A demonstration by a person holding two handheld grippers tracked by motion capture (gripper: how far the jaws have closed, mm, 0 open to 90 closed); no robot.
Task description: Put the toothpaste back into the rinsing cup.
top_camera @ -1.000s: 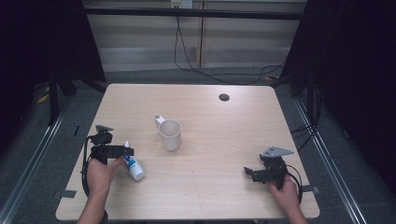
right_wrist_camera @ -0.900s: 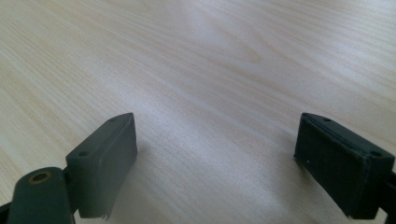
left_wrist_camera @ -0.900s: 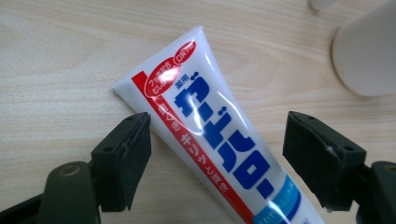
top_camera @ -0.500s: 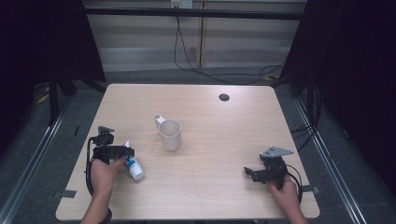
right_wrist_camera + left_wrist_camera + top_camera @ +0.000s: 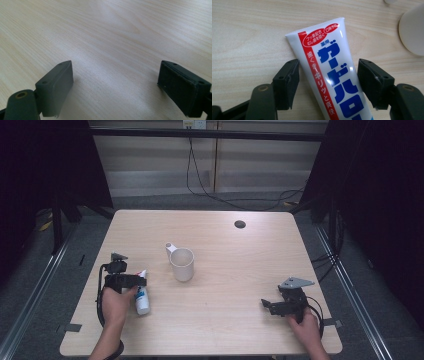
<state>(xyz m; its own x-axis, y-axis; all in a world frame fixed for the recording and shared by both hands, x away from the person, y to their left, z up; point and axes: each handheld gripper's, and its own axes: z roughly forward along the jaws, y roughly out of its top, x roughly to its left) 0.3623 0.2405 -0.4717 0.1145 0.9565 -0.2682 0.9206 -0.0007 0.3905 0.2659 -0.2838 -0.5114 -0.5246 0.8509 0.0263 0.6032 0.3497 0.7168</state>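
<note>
A white toothpaste tube [image 5: 142, 298] with blue and red lettering lies flat on the wooden table [image 5: 225, 270], near its left side. My left gripper [image 5: 142, 282] reaches over the tube's flat crimped end, and its jaws have just been closing. In the left gripper view the tube [image 5: 332, 70] lies between the two black pads [image 5: 287, 82]. A thin sliver of table shows on each side, so my left gripper [image 5: 328, 72] is open. My right gripper [image 5: 265, 304] rests near the table's front right corner. Its jaws stand wide over bare wood [image 5: 116, 82].
A white mug [image 5: 182, 264] stands upright near the table's middle, just right of and beyond the tube; its rim [image 5: 412, 32] shows in the left gripper view. A dark round cable hole [image 5: 240, 224] sits near the far edge. Metal rails run along both sides.
My left hand has shifted slightly over the tube. The tube, the mug and the right gripper have not moved.
</note>
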